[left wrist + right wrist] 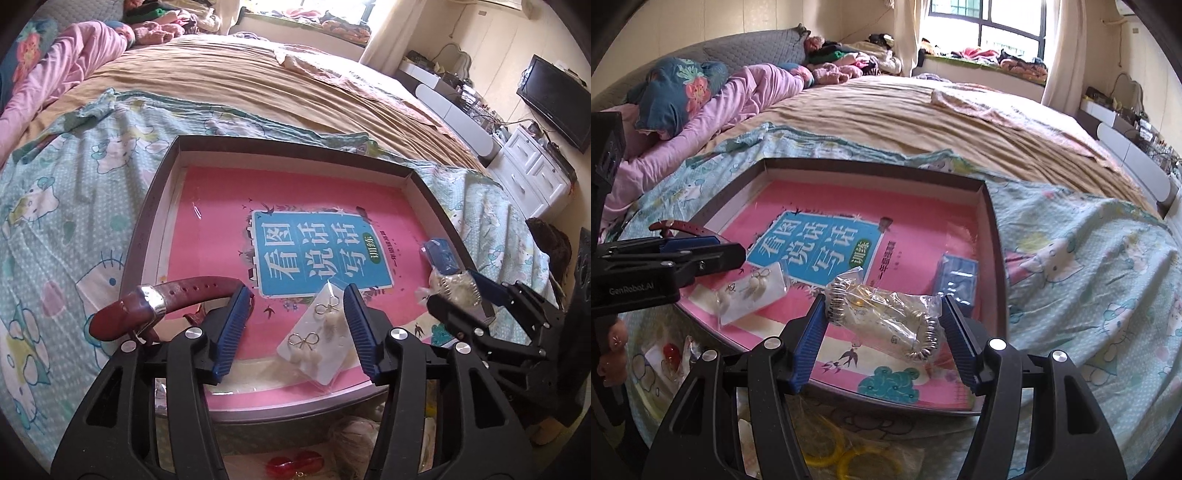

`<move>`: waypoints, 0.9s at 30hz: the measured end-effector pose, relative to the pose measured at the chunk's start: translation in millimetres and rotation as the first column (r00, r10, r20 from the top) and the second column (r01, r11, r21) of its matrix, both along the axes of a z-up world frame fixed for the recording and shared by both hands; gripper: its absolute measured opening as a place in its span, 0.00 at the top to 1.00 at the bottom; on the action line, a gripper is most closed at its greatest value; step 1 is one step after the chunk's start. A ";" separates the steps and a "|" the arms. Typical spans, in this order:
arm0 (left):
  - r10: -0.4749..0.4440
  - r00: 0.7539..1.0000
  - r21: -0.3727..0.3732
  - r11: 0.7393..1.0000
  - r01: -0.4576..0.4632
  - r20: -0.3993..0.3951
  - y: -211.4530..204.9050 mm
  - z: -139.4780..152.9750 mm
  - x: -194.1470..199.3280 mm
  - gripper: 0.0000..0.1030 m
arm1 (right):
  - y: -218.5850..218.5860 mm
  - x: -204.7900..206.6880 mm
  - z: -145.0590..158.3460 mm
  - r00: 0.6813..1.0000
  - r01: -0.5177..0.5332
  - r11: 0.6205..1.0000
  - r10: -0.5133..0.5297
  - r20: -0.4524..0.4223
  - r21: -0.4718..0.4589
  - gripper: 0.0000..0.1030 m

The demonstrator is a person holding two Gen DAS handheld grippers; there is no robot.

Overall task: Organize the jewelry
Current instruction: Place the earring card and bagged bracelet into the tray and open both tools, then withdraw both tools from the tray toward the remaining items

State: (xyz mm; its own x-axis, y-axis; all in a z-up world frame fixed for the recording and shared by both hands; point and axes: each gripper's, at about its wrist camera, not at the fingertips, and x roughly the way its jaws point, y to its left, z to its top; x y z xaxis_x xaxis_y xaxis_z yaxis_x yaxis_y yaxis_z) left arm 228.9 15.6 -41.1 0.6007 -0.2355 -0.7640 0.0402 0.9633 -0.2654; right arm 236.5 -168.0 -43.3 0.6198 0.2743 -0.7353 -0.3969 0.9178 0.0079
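Because the clear crinkly plastic bag holding a silver bead bracelet [886,317] looks light and slippery, grip its stiffer bracelet ends. It lies near-right in the dark shallow box [993,236], between the right gripper's [882,336] parted jaws. The left gripper [295,328] gapes around the carded bow earrings [317,339].

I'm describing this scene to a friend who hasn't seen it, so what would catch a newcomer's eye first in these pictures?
First, the bright pink book with its big blue title panel, lying flat inside the shallow dark tray on the bed. Next, the bagged silver bracelet between the open right gripper's blue fingers, near the tray's front edge. Then the card of bow earrings between the open left gripper's fingers, with a maroon watch strap arching beside it.
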 end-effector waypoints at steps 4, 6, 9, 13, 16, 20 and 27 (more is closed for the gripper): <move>0.004 1.000 -0.005 1.000 -0.004 0.004 1.6 3.8 0.9 0.51 | -0.5 2.2 -4.1 1.000 0.008 1.000 -0.008 -0.022 0.005 0.40; 0.004 1.000 -0.009 1.000 -0.004 0.010 1.5 7.3 0.0 0.48 | -3.1 2.0 -3.4 1.000 0.011 1.000 -0.011 -0.026 0.017 0.35; 0.002 1.000 -0.011 1.000 -0.002 0.013 0.7 11.3 -2.1 0.45 | -7.2 0.1 2.1 1.000 0.016 0.999 -0.016 -0.012 0.036 0.23; 0.013 1.000 -0.023 1.000 -0.013 0.013 3.1 15.5 -6.2 0.43 | -17.0 -5.3 10.8 0.999 0.032 0.998 -0.032 0.002 0.057 0.18; 0.025 0.999 -0.024 0.999 -0.024 0.022 4.6 21.0 -8.3 0.36 | -25.2 -10.2 16.6 0.999 0.046 0.995 -0.047 0.004 0.083 0.16; 0.031 0.999 -0.029 0.999 -0.030 0.040 5.0 30.1 -12.9 0.25 | -34.1 -18.2 25.5 0.998 0.053 0.993 -0.055 0.016 0.101 0.11; 0.044 0.996 -0.003 0.999 -0.043 0.079 1.4 46.2 -24.9 0.09 | -45.7 -26.2 40.3 0.997 0.069 0.986 -0.072 0.013 0.153 0.09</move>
